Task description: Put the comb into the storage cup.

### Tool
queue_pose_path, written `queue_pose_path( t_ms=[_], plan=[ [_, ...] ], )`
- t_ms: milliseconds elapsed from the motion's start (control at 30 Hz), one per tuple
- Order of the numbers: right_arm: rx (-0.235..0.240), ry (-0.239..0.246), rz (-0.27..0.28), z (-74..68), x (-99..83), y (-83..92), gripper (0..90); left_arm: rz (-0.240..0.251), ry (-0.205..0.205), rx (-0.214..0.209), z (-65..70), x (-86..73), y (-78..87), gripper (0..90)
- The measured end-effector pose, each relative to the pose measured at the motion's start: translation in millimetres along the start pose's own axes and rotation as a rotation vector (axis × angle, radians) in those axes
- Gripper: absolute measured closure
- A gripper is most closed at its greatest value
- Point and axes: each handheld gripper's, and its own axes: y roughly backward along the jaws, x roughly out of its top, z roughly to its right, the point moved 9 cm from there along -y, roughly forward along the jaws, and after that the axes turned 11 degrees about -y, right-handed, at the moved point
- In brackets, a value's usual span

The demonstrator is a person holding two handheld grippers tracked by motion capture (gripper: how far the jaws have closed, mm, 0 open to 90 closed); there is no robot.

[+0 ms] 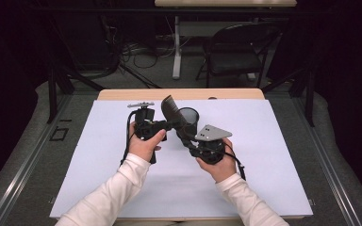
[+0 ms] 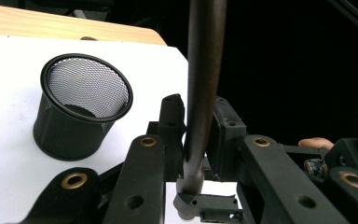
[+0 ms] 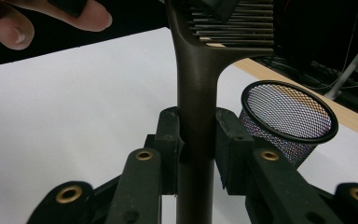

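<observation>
Both tools clamped on brown plastic comb (image 3: 198, 93): left tool (image 2: 196, 140), right tool (image 3: 196, 144). Round black mesh cup (image 2: 81, 109) just beside comb. Comb's teeth visible in right gripper view.

- The mesh cup (image 1: 188, 116) stands on the sheet (image 1: 273, 155) that covers the table (image 1: 122, 94), near its far edge, around the middle.
- The comb (image 1: 171, 109) is just left of the cup, above the sheet.
- A chair (image 1: 235, 52) stands beyond the table's far edge.
</observation>
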Motion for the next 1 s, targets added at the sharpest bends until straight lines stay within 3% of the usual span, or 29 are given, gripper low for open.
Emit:
queue_pose_path(
  t_ms=[1000],
  plan=[
    [0.004,0.0,0.001,-0.7,0.1,0.3,72.9,0.007,0.068,-0.007,-0.7,-0.5,-0.5,83.0]
  ],
)
